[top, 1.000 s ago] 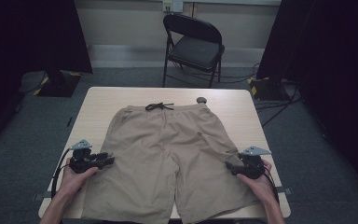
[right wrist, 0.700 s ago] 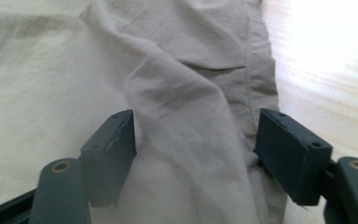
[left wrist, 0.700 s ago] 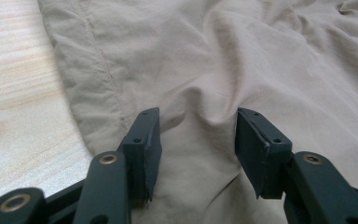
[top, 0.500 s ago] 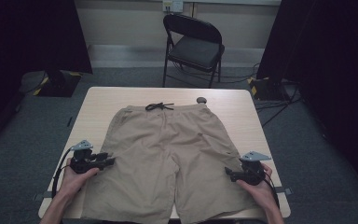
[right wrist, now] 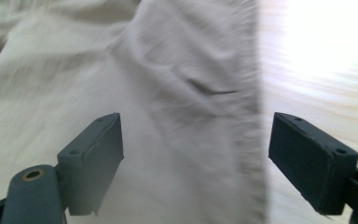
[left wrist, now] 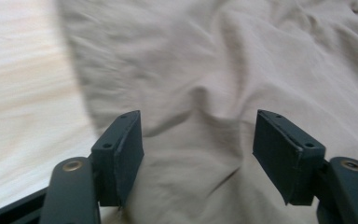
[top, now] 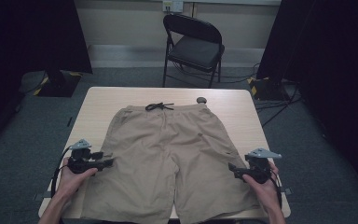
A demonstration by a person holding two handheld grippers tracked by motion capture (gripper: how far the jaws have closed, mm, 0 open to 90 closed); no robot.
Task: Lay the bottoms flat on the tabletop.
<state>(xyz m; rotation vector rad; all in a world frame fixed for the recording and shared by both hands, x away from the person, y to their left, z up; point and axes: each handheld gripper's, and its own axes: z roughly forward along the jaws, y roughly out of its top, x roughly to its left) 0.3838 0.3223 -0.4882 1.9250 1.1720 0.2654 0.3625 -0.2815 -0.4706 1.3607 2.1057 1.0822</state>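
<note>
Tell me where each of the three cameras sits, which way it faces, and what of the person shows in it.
High view: fixed above the person's side, facing forward and down on the table; tan shorts lie flat, and both forearms, left gripper and right gripper show.
Left gripper view: rides the left gripper, looking along its open jaws at the shorts' edge; the jaws have just been opening.
Right gripper view: rides the right gripper, open jaws above the other edge, also just opening.
Shared: shorts and table.

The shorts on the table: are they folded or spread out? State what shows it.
Spread out. The shorts lie flat on the table, waistband and drawstring at the far side, both legs side by side toward the person, no part doubled over.
</note>
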